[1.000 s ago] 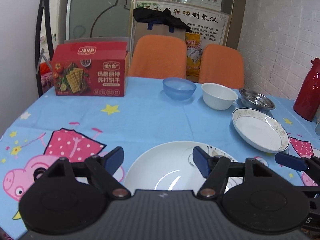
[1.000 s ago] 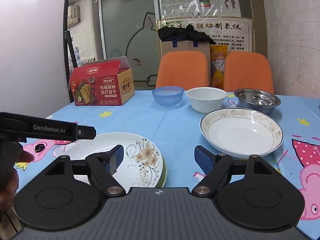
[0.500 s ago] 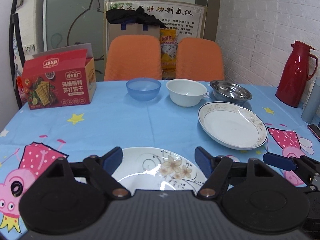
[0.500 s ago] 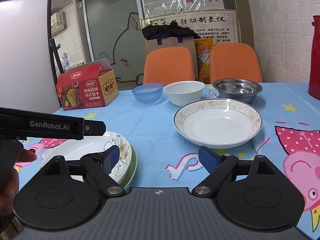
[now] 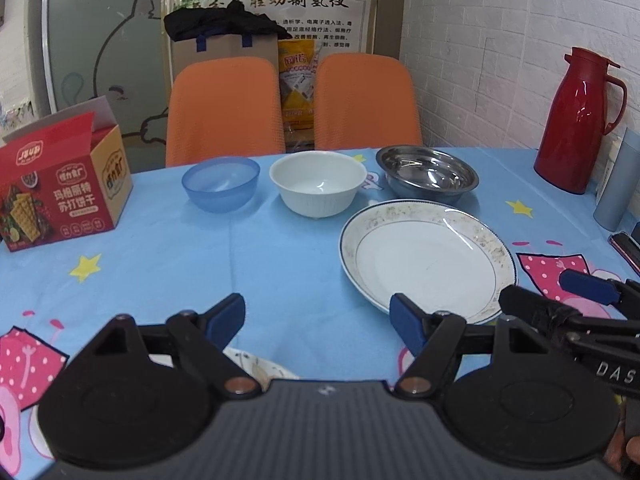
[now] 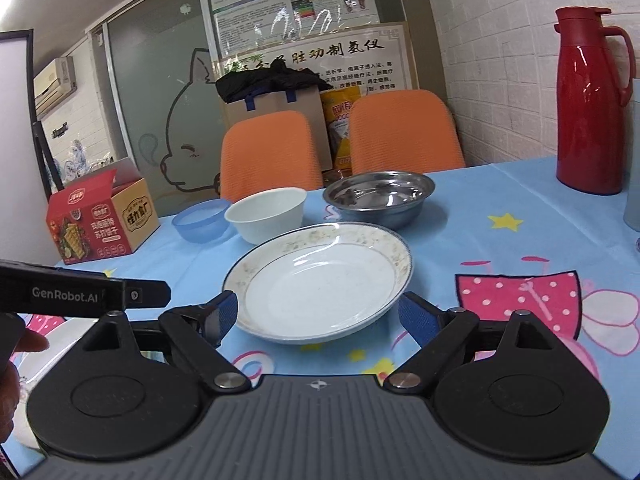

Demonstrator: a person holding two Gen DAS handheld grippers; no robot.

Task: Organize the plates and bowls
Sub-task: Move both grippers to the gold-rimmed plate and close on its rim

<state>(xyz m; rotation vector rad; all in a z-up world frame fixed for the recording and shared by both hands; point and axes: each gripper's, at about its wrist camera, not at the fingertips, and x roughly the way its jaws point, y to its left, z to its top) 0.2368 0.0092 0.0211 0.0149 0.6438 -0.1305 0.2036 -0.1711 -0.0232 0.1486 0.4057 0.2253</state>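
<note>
A white deep plate with a speckled rim (image 5: 428,256) lies on the blue tablecloth, also in the right wrist view (image 6: 320,282). Behind it stand a blue plastic bowl (image 5: 221,184), a white bowl (image 5: 318,183) and a steel bowl (image 5: 427,174). A floral plate (image 5: 256,366) shows only as a sliver under my left gripper (image 5: 318,318), which is open and empty. My right gripper (image 6: 318,314) is open and empty, its fingers level with the near rim of the deep plate. It shows in the left wrist view (image 5: 560,300).
A red cracker box (image 5: 60,190) stands at the far left. A red thermos (image 5: 578,120) and a grey tumbler (image 5: 618,180) stand at the right by the brick wall. Two orange chairs (image 5: 226,108) are behind the table.
Both grippers have swung right and forward toward the deep plate. The floral plate has slipped almost out of the left view. Both stay open.
</note>
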